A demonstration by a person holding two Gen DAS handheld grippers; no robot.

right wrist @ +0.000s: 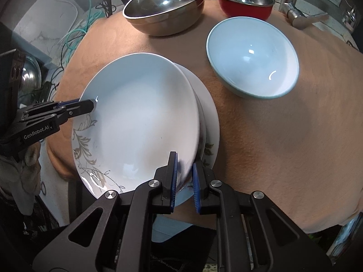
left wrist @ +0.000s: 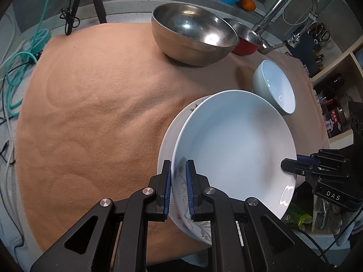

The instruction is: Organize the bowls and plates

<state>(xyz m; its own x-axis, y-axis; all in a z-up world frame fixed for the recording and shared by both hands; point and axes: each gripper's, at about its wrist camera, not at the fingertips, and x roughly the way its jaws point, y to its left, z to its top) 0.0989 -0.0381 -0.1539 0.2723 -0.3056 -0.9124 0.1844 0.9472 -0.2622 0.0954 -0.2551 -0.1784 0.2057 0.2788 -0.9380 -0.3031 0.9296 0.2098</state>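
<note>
1. White glazed ceramic fills the middle of both views: two plates, the upper plate lying tilted on the lower plate. Most of the lower one is hidden, only a crescent of rim shows; whether it rests flat on the cloth I cannot tell.
2. Grey leaf pattern shows on the upper plate's rim at lower left of the right wrist view.
3. Left hand-held gripper has its blue ribbed pads narrow on the upper plate's rim; right hand-held gripper pinches the opposite rim.
4. Four bowls stand beyond the plates: one pale blue bowl, one large steel bowl, one red bowl half hidden behind it in the left view.
5. Soft tan cloth covers the worktop, which is round-looking from the lens.
</note>
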